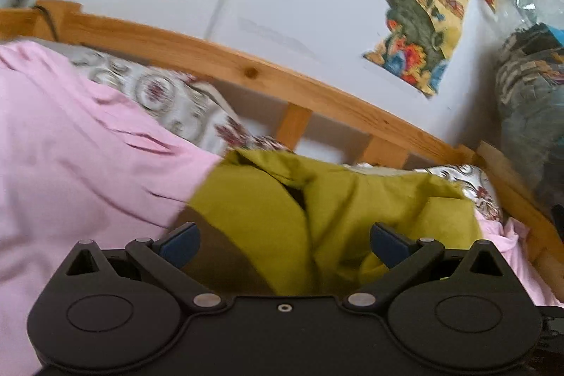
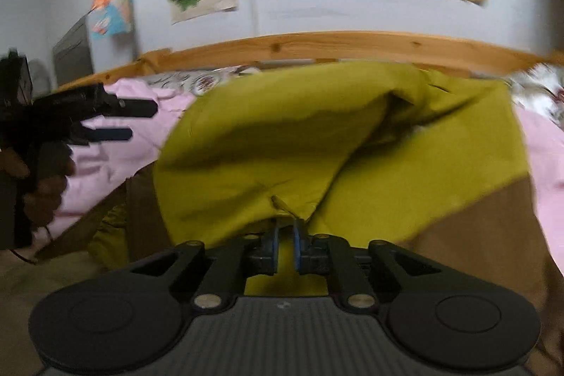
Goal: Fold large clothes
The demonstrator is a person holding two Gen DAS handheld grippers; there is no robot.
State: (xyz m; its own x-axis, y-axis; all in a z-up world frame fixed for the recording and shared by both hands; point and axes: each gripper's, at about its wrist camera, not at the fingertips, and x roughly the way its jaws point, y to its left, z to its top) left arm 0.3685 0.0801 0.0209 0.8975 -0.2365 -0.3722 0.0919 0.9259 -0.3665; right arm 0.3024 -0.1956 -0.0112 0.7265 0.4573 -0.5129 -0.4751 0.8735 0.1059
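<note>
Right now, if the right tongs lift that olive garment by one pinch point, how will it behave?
Probably floppy: the olive garment already lies in soft folds and creases. It likely drapes and bunches rather than keeping its shape. It may drag across the pink sheet, since most of it lies spread there.

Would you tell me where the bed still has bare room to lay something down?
The pink sheet is bare left of the olive-green garment, below the patterned pillow. A narrower strip lies right of the garment. The middle is crowded.
</note>
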